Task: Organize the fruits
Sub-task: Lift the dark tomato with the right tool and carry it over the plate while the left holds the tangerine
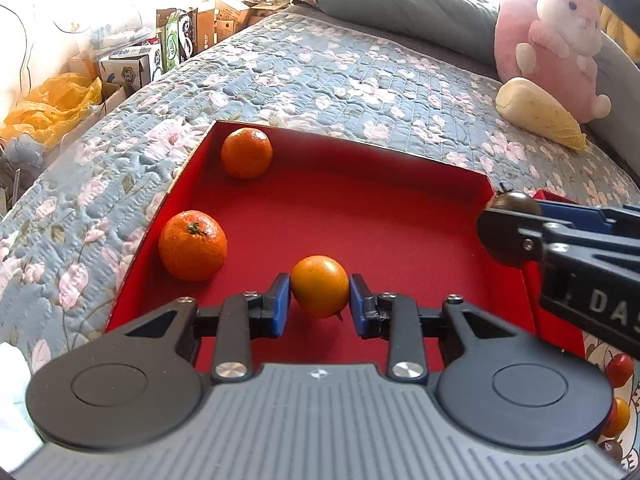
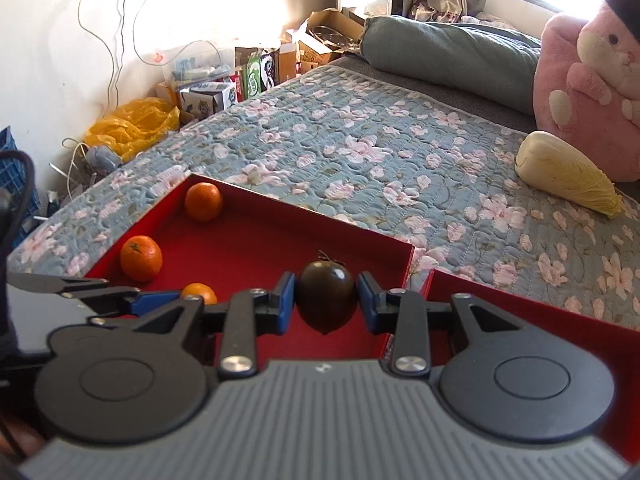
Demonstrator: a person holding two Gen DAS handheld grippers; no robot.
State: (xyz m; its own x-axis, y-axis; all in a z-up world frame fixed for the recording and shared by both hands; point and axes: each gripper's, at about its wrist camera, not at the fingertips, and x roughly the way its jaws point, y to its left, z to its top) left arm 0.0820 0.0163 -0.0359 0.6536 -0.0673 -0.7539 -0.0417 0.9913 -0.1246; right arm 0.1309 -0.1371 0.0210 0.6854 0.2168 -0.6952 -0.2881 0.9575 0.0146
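The left gripper [image 1: 320,300] is clamped on a small orange fruit [image 1: 320,286], its blue pads pressed to either side, low in the centre of the left wrist view over the red tray [image 1: 360,216]. The right gripper [image 2: 326,302] is clamped on a dark tomato [image 2: 326,298], centre of the right wrist view, above the tray's right end. In the left view that tomato is mostly hidden: only a dark cap with a stem shows at the right edge, behind the black body of the other gripper.

Two oranges lie loose in the tray: one in the far left corner [image 1: 247,153], one against the left wall [image 1: 193,246]. The right view shows both, and only the top of the held orange fruit behind a blue finger at lower left.

Only the right view shows a second red tray [image 2: 520,312], lower right, beside the first; its floor is largely covered by the gripper body. Only the left view shows small red and orange fruits [image 1: 618,370] at the lower right edge, cut off and hard to identify.

The first tray's floor is bare through its middle and right. Beyond its far wall the floral quilt [image 1: 320,72] is open up to a pale cabbage [image 2: 568,174] and a pink plush toy [image 2: 588,92] at upper right.
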